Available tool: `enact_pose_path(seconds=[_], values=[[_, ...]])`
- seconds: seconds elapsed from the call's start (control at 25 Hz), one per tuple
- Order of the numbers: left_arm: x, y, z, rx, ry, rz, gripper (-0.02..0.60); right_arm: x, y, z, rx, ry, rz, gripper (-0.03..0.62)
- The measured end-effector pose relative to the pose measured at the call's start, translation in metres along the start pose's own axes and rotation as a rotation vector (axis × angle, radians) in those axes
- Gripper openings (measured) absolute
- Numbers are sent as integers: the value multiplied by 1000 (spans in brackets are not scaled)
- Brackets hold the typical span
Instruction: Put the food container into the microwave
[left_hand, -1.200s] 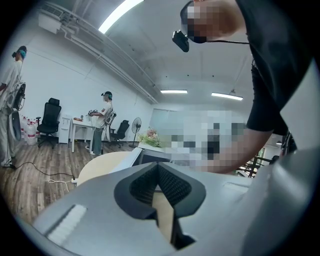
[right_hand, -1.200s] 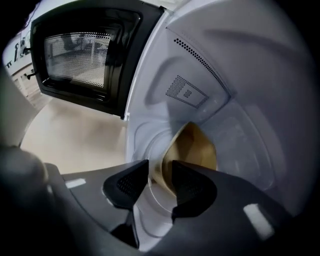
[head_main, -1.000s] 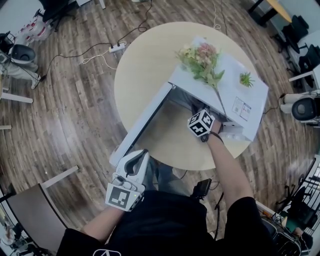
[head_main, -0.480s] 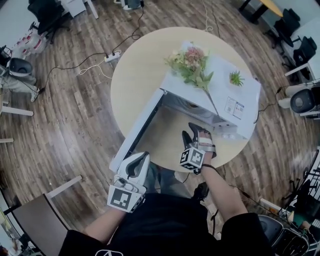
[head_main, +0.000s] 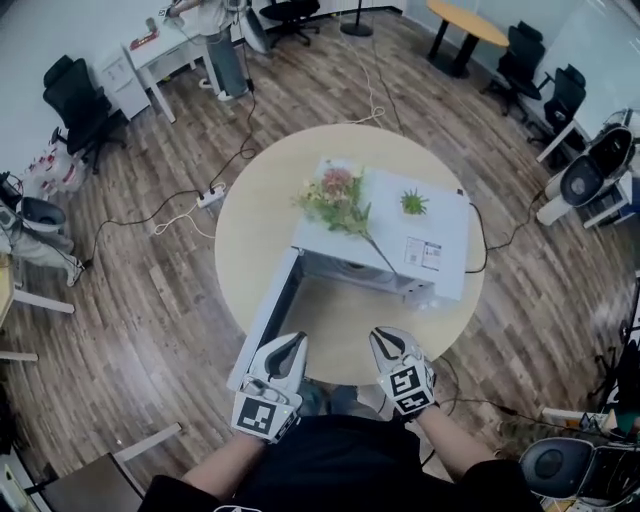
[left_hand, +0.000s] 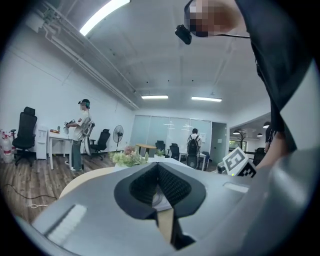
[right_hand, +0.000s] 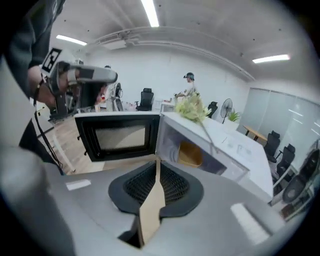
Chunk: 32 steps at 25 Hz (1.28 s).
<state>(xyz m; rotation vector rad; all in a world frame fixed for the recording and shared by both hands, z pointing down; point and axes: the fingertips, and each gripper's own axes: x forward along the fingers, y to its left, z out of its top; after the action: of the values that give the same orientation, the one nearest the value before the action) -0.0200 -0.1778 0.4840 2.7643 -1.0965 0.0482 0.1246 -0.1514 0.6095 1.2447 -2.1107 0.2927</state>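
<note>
Sitting inside the open microwave (right_hand: 220, 142), centre-right in the right gripper view, the food container (right_hand: 190, 153) seems already placed. Left claw (head_main: 288, 343) and right claw (head_main: 386, 338) are both closed, empty; only the door (right_hand: 117, 135) seems left to shut.

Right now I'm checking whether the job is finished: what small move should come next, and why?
Probably swing the door shut with the left gripper. The food container sits inside the microwave and the door stands wide open. The jaws of the left gripper and the right gripper are together and empty, and the left gripper is beside the door's free edge.
</note>
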Motion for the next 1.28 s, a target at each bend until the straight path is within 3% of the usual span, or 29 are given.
enact_pose_path(seconds=[0.36, 0.76, 1.0, 1.28], values=[[34, -22, 72, 93, -112, -72, 0, -91, -37, 96, 50, -300, -102, 12], [47, -47, 101, 122, -169, -122, 0, -143, -56, 131, 107, -522, -182, 9], [52, -52, 108, 127, -190, -117, 0, -143, -72, 117, 216, -556, -175, 9], [50, -50, 111, 125, -195, -106, 0, -146, -74, 117, 177, -543, -208, 8]])
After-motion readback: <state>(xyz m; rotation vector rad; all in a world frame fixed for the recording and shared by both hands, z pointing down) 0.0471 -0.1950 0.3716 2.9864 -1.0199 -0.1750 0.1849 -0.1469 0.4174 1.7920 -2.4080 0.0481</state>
